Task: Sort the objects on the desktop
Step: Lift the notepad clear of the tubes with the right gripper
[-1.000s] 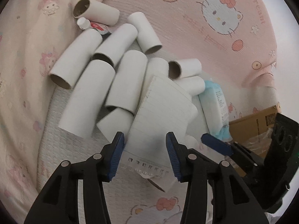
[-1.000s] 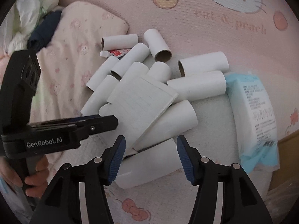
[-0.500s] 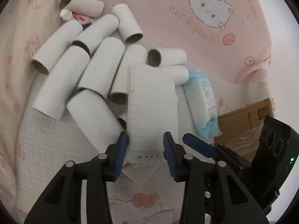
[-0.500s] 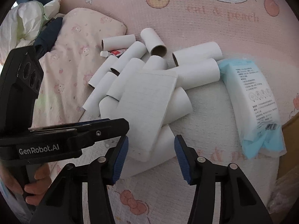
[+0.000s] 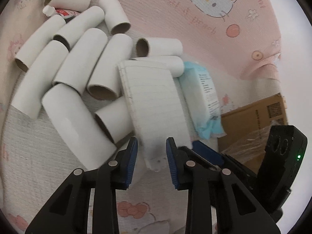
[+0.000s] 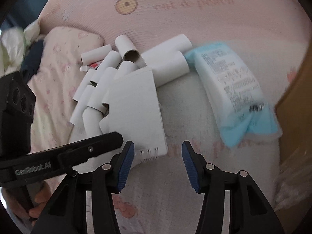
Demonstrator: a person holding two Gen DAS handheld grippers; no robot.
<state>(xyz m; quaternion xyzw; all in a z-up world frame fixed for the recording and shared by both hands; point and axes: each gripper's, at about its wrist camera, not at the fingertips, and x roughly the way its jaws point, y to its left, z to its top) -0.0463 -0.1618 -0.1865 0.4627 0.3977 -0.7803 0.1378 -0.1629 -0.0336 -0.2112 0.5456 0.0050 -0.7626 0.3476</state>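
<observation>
A white lined notepad (image 5: 154,101) lies slanted, its far end on a heap of several white cardboard tubes (image 5: 78,68). Its near end sits between the blue pads of my left gripper (image 5: 151,152), whose jaws are closing on it, and the page bulges. In the right wrist view the notepad (image 6: 136,105) rests beside the tubes (image 6: 93,85), with a left gripper finger (image 6: 97,146) across its near left corner. My right gripper (image 6: 158,156) stands open over the bed cover, just right of that near corner, with nothing between its pads.
A blue and white tissue pack (image 5: 204,89) (image 6: 230,81) lies right of the notepad. A small red and white tube (image 5: 62,12) pokes out among the rolls. A cardboard box (image 5: 253,120) stands at the right, a pink pillow (image 6: 68,44) at the left. A hand (image 6: 39,200) holds the left gripper.
The left jaws have narrowed around the notepad's near end. The notepad has swung and slid right, partly off the tubes, along with the left gripper. The right gripper has shifted right and rolled.
</observation>
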